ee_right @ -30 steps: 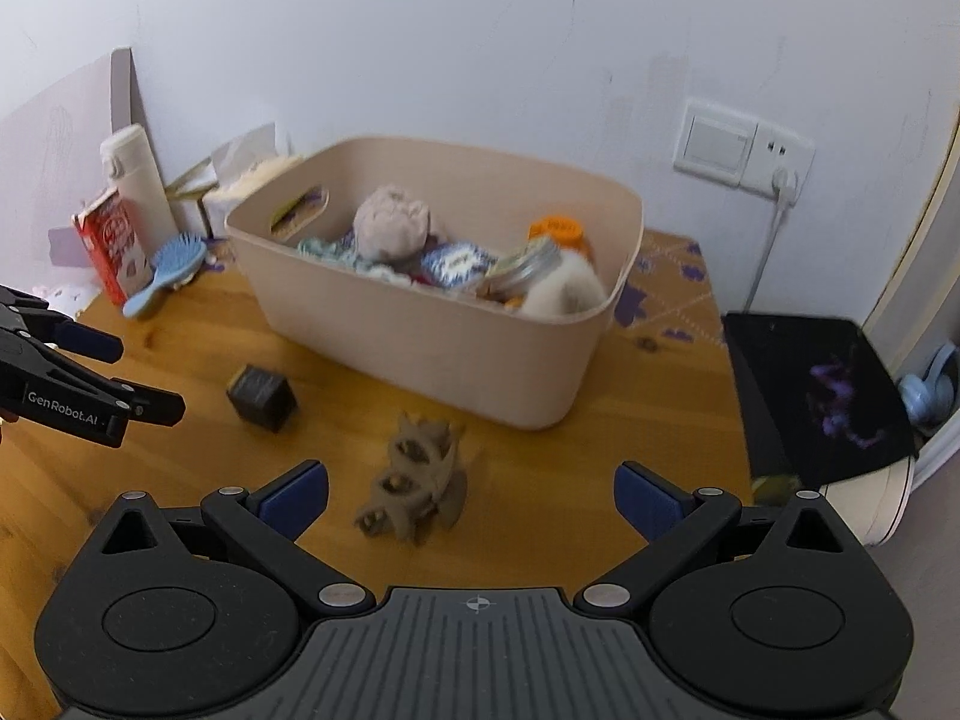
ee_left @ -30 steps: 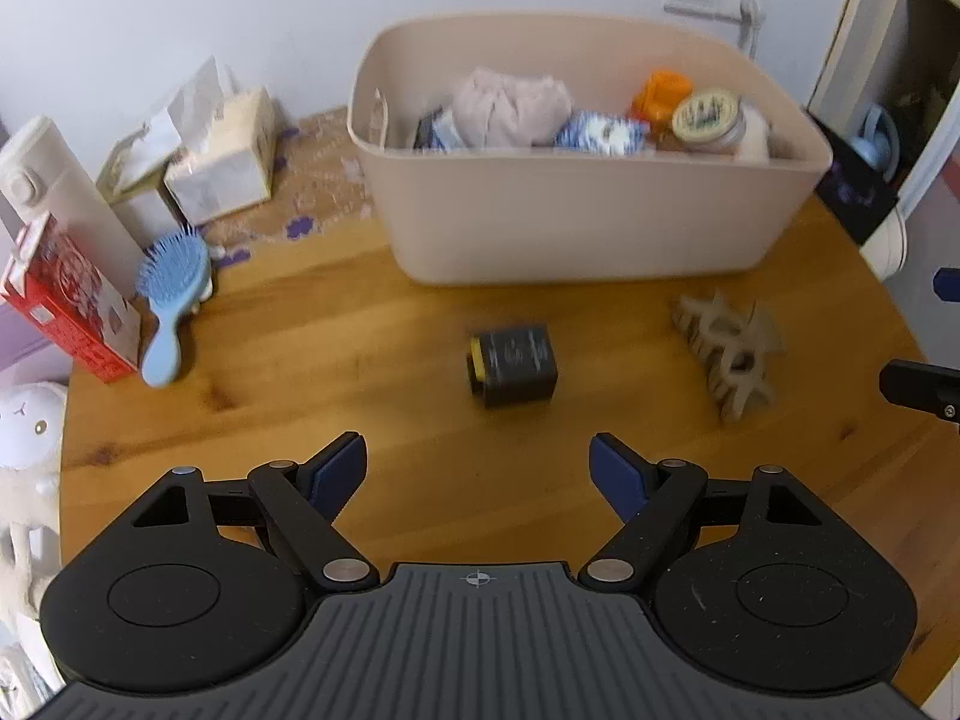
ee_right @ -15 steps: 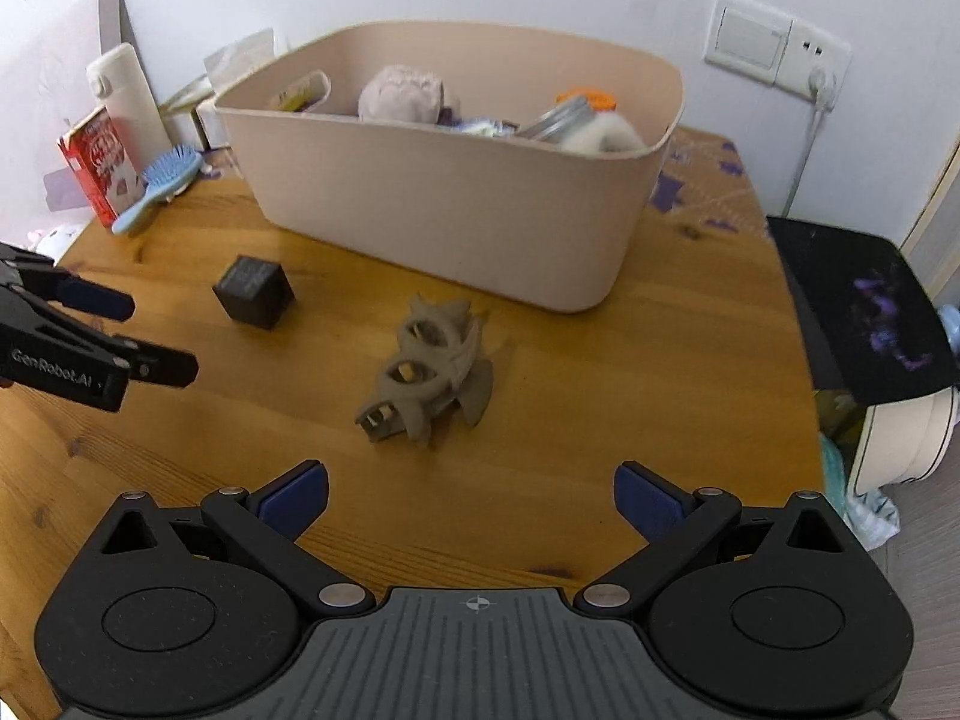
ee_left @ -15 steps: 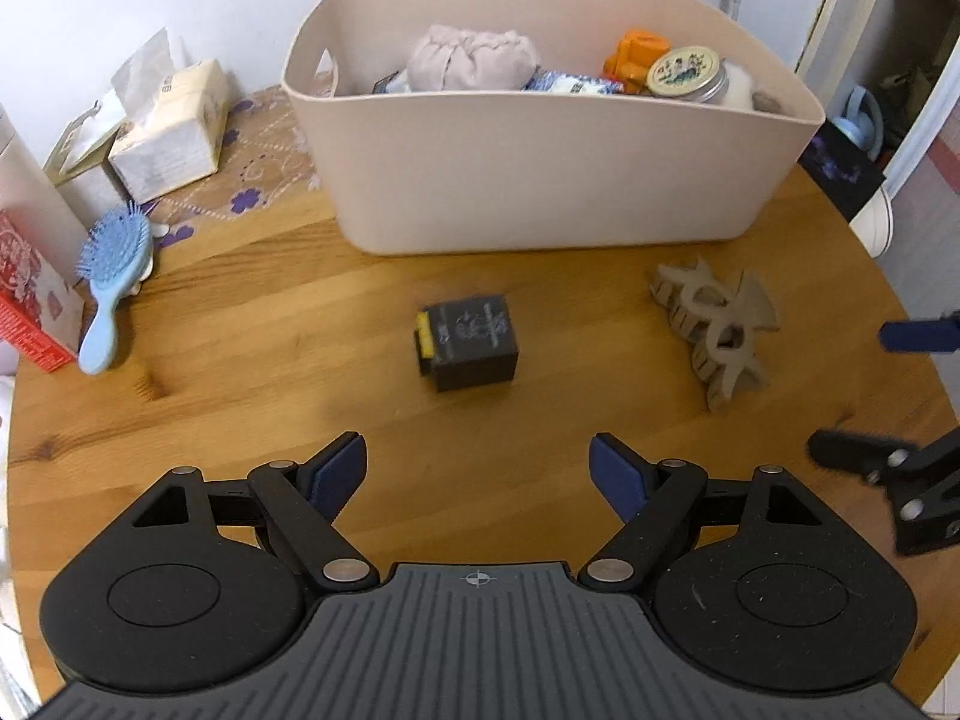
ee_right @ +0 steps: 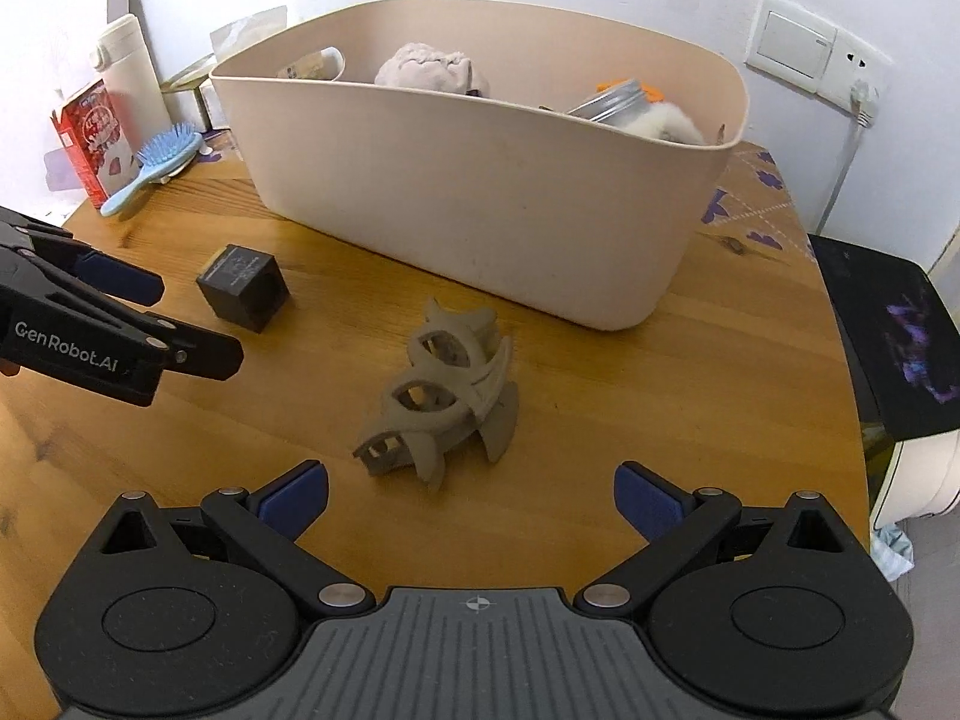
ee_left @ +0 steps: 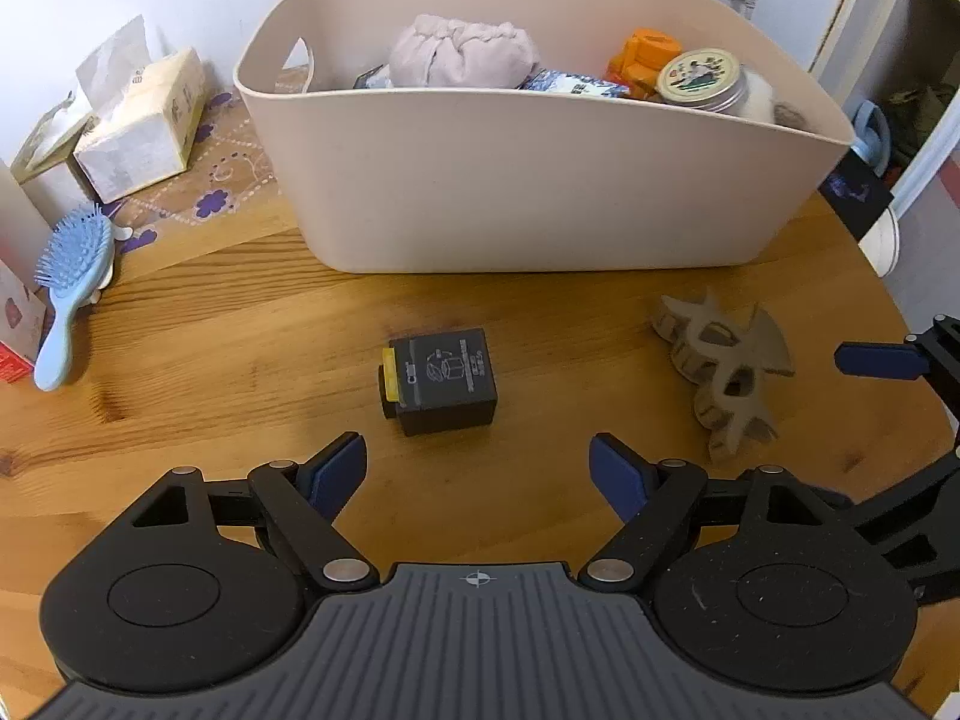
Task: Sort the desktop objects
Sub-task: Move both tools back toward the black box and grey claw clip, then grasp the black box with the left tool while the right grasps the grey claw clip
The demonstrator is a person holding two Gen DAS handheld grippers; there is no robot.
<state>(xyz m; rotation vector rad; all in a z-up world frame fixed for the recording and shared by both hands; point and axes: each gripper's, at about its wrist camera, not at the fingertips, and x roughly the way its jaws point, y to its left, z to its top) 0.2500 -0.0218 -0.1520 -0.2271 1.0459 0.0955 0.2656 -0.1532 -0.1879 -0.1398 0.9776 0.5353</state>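
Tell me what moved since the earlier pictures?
Both grippers came down and closer to the table. The left gripper now faces the little black box, and the right gripper faces the tan hair clip. Both sets of jaws stayed wide open, holding nothing. The box, clip, bin and blue hairbrush stayed put.

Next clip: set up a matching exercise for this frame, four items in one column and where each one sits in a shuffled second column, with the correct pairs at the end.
Items:
1. black cube
2. tan hair claw
3. round tin
4. blue hairbrush

Places:
A. inside the beige bin
B. on the table, just ahead of the open left gripper
C. at the table's left edge, by the red carton
D. on the table, just ahead of the open right gripper

Pairs: 1-B, 2-D, 3-A, 4-C
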